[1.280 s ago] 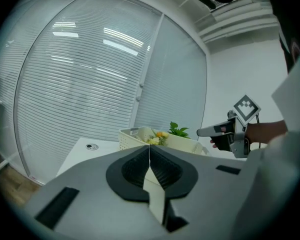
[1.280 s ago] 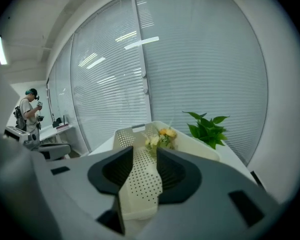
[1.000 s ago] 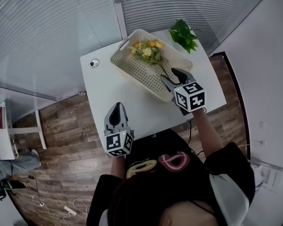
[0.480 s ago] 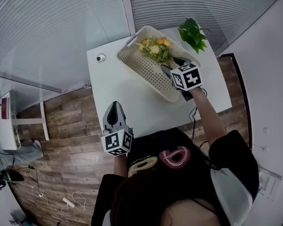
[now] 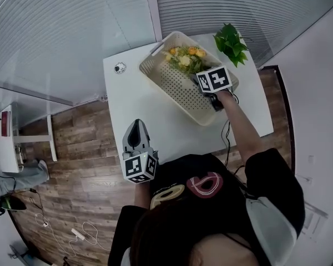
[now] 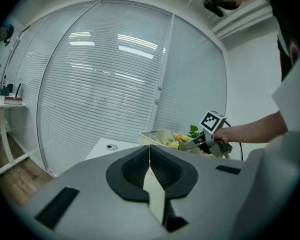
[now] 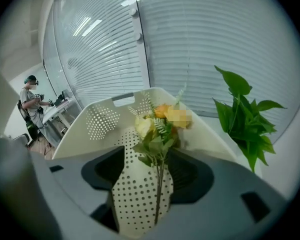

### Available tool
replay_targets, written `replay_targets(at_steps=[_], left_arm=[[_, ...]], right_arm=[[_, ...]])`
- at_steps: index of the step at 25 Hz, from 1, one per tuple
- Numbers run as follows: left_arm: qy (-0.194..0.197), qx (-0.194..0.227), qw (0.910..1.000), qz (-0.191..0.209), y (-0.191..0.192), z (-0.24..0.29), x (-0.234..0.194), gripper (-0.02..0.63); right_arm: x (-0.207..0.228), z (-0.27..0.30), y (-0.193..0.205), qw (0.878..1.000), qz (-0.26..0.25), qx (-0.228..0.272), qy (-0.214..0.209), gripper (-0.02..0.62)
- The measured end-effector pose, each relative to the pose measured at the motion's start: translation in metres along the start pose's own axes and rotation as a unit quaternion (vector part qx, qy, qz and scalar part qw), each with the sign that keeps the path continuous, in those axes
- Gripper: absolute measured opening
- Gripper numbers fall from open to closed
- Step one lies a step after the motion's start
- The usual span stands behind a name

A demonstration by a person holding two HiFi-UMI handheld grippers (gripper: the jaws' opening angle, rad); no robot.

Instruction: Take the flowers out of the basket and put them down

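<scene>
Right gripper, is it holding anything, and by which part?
Nothing. The right gripper has just been opening its jaws; they stand apart around the stem of the flowers in the basket, not pressing it.

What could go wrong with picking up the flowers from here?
1. The right gripper has just been opening; its jaws stand apart around the thin stem of the flowers; closing off-centre, they may let it slip.
2. The left gripper is shut and apart from the basket, so nothing steadies it; it may shift.
3. The green plant stands close by; lifted flowers may brush it.
</scene>
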State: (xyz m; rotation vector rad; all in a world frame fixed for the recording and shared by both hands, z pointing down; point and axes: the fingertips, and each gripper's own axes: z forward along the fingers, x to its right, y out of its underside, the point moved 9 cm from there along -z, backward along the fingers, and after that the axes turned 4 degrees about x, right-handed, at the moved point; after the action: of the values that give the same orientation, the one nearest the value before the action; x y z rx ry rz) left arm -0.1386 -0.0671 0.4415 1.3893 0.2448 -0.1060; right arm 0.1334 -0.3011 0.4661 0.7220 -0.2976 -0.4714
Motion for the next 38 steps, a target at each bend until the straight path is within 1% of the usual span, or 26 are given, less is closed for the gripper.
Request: replay_targets(at_steps=[7, 10, 14, 21, 26, 32, 35, 38], left_arm=[[-0.021, -0.012, 0.9997, -0.003, 0.002, 0.006, -0.008, 0.018], [-0.022, -0.018, 0.9996, -0.004, 0.003, 0.009, -0.008, 0.018], [-0.018, -0.024, 0.9995, -0.005, 0.006, 0.014, -0.006, 0.018], [-0.017, -0.034, 0.9993, 0.003, 0.008, 0.022, -0.004, 0.018], [-0.014, -0.040, 0.9991, 0.004, 0.009, 0.027, -0.001, 0.018], [-0.023, -0.046, 0.9987, 0.004, 0.010, 0.025, -0.006, 0.018], [-0.029, -0.047, 0.9984, 0.004, 0.011, 0.025, -0.009, 0.018], [-0.033, -0.051, 0.9981, 0.007, 0.012, 0.024, -0.010, 0.018]], right_arm=[[0.008, 0.027, 0.000, 0.999, -0.003, -0.033, -0.002, 0.265], [0.013, 0.037, 0.003, 0.999, 0.000, -0.046, -0.001, 0.265], [0.020, 0.048, 0.008, 0.999, 0.011, -0.049, -0.006, 0.265], [0.024, 0.063, 0.018, 0.997, 0.001, -0.073, 0.002, 0.265], [0.023, 0.073, 0.021, 0.997, -0.024, -0.079, 0.013, 0.265], [0.022, 0.077, 0.021, 0.996, -0.033, -0.085, 0.017, 0.264], [0.023, 0.081, 0.024, 0.994, -0.051, -0.090, 0.025, 0.262], [0.021, 0.084, 0.026, 0.992, -0.077, -0.094, 0.037, 0.242]])
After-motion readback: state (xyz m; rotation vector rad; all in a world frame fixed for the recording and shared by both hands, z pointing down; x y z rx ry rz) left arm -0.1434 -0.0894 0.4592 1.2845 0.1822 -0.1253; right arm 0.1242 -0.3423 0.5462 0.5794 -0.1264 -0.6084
